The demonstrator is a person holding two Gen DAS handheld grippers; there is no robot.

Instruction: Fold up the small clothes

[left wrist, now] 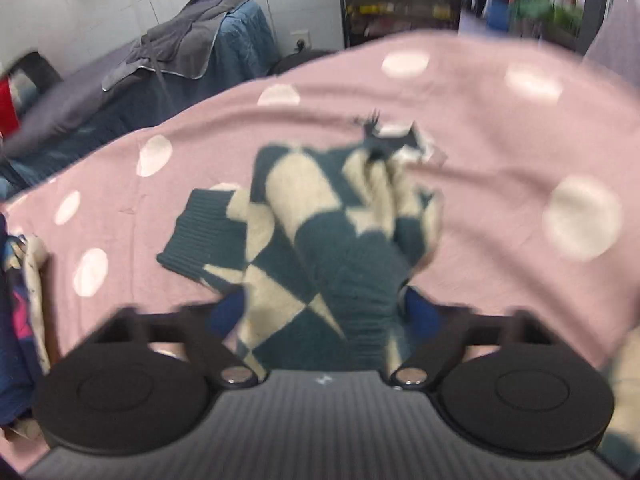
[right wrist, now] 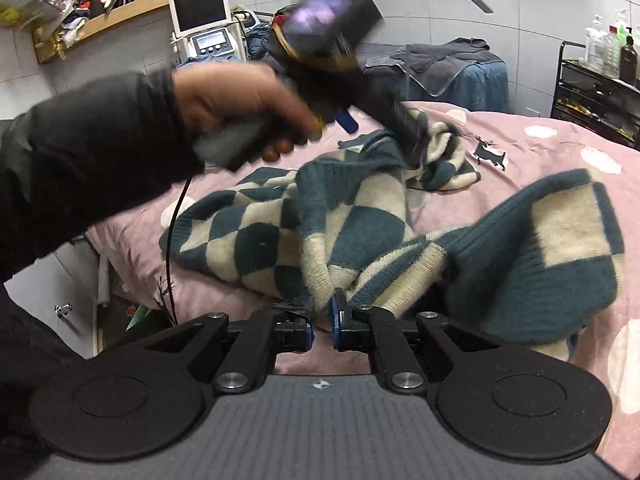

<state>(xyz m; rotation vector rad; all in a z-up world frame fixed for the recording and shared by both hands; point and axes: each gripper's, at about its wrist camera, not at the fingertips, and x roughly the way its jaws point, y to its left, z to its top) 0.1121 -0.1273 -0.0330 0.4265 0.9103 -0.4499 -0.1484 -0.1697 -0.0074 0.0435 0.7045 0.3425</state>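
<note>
Found the diamond-checked sweater [right wrist: 280, 232], teal and cream, lying rumpled on the pink dotted bedspread [right wrist: 540, 152], with its long axis running from left of centre to the right edge of the right wrist view. Saw the right tongs [right wrist: 322, 316] at the bottom centre, pressed together and pinching a cream fold of the near edge, with the bulk of the knit straight ahead and spilling off to the right. Saw the left tongs [left wrist: 320, 304] partly spread, straddling a thick ridge of the same sweater running straight away up the frame towards a ribbed cuff [left wrist: 192, 232] at centre left. Could not tell a firm pinch from a loose straddle there, given the blur.

In the right wrist view, placed the left hand [right wrist: 240, 96], in a black sleeve [right wrist: 92, 152], at upper centre, reaching down onto the far side of the garment. Judged the two tongs to be on opposite edges, right at the near one and left at the far one, across the short way of the sweater. Judged this to be the relation governing any coming fold, with neither hand clearly the nearer to the loose right-hand end.

Noted a small deer motif [right wrist: 490, 154] on the bedspread just beyond the sweater. Beyond the bed, noted a second bed draped with a grey towel [right wrist: 440, 60], a wooden shelf [right wrist: 120, 4] and a screened machine [right wrist: 200, 12] at upper left, and a black trolley [right wrist: 592, 92] carrying bottles at upper right, against a pale tiled wall.
</note>
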